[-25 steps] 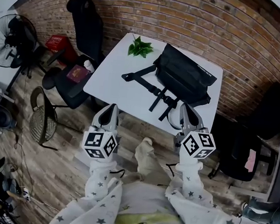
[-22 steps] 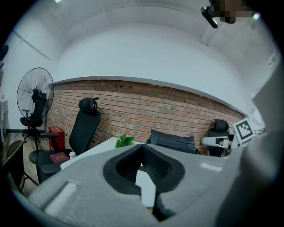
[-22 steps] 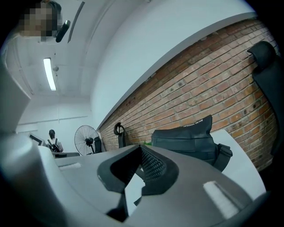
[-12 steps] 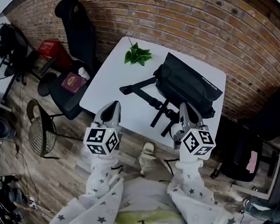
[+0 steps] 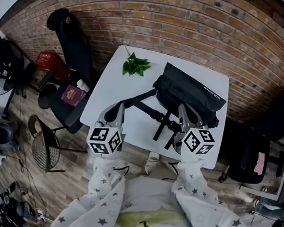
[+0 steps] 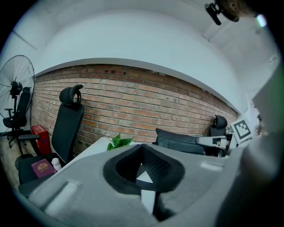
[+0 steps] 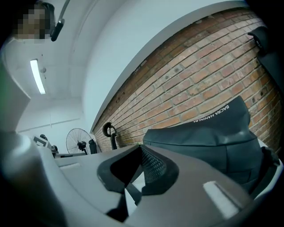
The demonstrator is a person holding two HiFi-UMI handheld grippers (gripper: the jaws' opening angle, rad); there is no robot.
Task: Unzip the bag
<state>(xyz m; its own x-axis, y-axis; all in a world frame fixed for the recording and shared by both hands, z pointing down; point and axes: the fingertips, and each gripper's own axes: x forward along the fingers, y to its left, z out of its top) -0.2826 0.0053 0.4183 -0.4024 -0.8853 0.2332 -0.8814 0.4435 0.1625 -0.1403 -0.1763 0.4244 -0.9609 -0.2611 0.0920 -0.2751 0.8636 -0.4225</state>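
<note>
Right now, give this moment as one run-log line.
stage: pre-grasp | left gripper: shut, empty | right gripper: shut, empty | bag: on table, not gripped

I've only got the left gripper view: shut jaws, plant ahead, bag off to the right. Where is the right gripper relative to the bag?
Observer: In the head view the right gripper points at the near side of the bag, by the straps. I can't tell whether it touches.
Operator: Is it holding anything?
Observer: No. Its own view shows the jaws shut with nothing between them.
Operator: Any zip in sight?
Observer: Not in any view. The right gripper view shows only the flap with white lettering.
</note>
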